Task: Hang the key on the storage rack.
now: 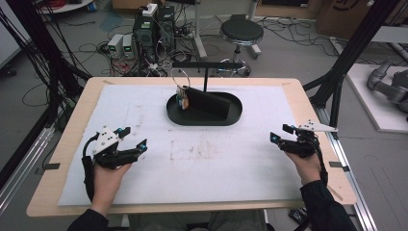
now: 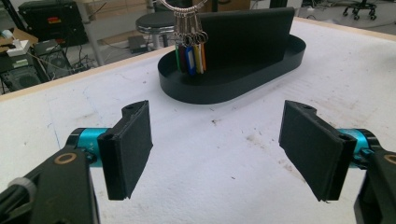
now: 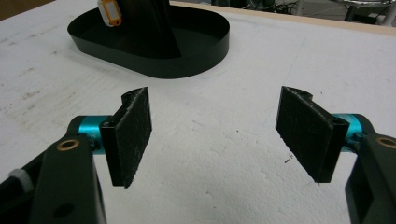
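1. The left gripper (image 1: 134, 136) sits at the near left of the white mat (image 1: 144, 183), held in the person's left hand (image 1: 108, 175); its jaws stand wide apart, with nothing between them but bare mat.
2. The right gripper (image 1: 280, 134) sits at the near right, held in the right hand (image 1: 308, 166); its jaws are likewise spread wide and grip nothing.
3. A black oval tray (image 1: 204, 120) lies at the far centre of the mat, well apart from both grippers; a black upright stand (image 1: 207, 103) rises inside it.
4. A key ring (image 1: 180, 77) with coloured tags (image 2: 191, 58) hangs at the tray's left end, beside the stand.
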Demonstrator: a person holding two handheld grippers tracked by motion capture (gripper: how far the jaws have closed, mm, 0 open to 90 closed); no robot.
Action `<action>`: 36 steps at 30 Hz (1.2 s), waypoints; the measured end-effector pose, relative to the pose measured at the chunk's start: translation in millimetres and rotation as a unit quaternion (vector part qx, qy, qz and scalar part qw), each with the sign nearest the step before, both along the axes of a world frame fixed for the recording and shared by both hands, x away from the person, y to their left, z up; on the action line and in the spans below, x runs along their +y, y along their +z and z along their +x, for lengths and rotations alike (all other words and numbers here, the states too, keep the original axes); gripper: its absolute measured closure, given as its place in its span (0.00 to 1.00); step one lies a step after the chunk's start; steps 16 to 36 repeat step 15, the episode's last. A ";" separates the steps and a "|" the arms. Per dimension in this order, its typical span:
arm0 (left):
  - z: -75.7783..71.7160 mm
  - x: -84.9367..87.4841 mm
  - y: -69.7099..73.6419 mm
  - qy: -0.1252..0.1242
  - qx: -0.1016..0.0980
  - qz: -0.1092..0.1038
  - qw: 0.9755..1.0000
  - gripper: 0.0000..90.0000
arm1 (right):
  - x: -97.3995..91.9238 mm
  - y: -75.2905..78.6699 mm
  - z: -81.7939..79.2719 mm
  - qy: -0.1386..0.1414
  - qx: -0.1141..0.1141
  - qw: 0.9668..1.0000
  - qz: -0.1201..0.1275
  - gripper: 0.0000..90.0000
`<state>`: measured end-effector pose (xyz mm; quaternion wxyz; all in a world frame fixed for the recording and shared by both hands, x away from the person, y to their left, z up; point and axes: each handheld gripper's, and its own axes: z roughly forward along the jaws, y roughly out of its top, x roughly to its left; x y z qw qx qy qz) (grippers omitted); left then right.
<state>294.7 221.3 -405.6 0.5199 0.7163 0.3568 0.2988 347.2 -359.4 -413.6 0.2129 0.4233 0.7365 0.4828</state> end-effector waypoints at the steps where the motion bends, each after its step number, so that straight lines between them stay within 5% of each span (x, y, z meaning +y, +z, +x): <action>1: 0.1 0.1 -0.1 -0.001 -0.001 0.000 1.000 0.28 | 0.0 0.0 0.0 0.000 0.000 1.000 0.000 0.30; 36: 4.2 2.1 -1.6 0.005 0.003 -0.005 1.000 0.28 | -1.9 -0.2 -0.7 -0.004 0.000 1.000 0.000 0.29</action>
